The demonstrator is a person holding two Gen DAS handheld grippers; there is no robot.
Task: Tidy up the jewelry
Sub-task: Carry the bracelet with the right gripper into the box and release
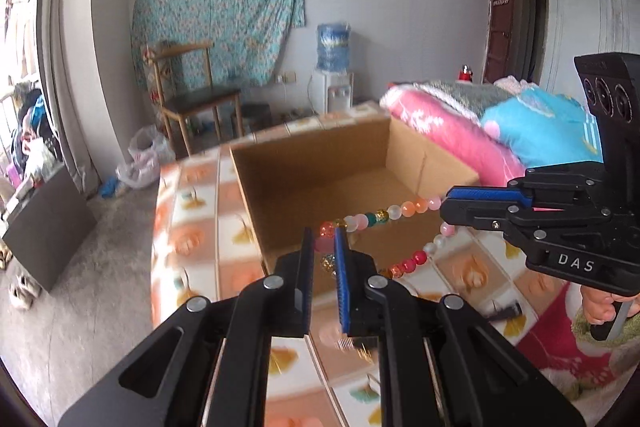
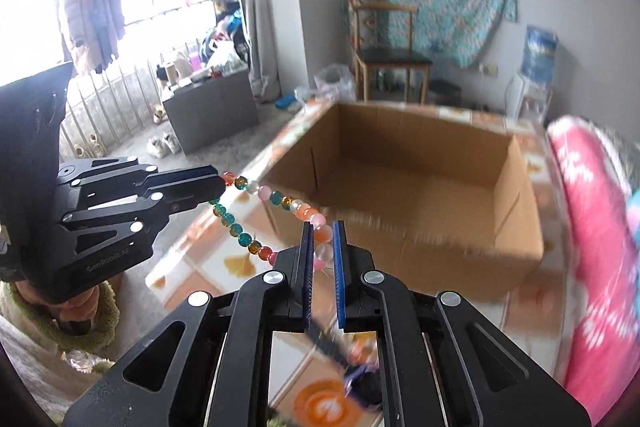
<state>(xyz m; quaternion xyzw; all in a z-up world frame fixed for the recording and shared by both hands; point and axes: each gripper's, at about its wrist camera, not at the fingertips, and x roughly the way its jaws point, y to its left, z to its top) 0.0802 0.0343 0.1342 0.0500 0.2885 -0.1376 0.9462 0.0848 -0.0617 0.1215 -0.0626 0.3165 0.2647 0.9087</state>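
Note:
A loop of coloured glass beads, a beaded necklace (image 1: 376, 217) (image 2: 280, 201), hangs stretched between my two grippers above the patterned bedspread. My left gripper (image 1: 324, 247) is shut on one end of the loop; in the right wrist view this left gripper (image 2: 218, 189) comes in from the left. My right gripper (image 2: 322, 247) is shut on the other end, and the left wrist view shows that right gripper (image 1: 442, 205) at the right. Just behind the beads stands an open cardboard box (image 1: 320, 171) (image 2: 420, 187) with nothing visible inside.
Folded pink and blue quilts (image 1: 500, 131) (image 2: 592, 227) lie to the right of the box. A small dark object (image 2: 360, 383) lies on the bedspread (image 1: 192, 211) under my right gripper. Beyond the bed stand a wooden chair (image 1: 192, 95) and a water dispenser (image 1: 334, 75).

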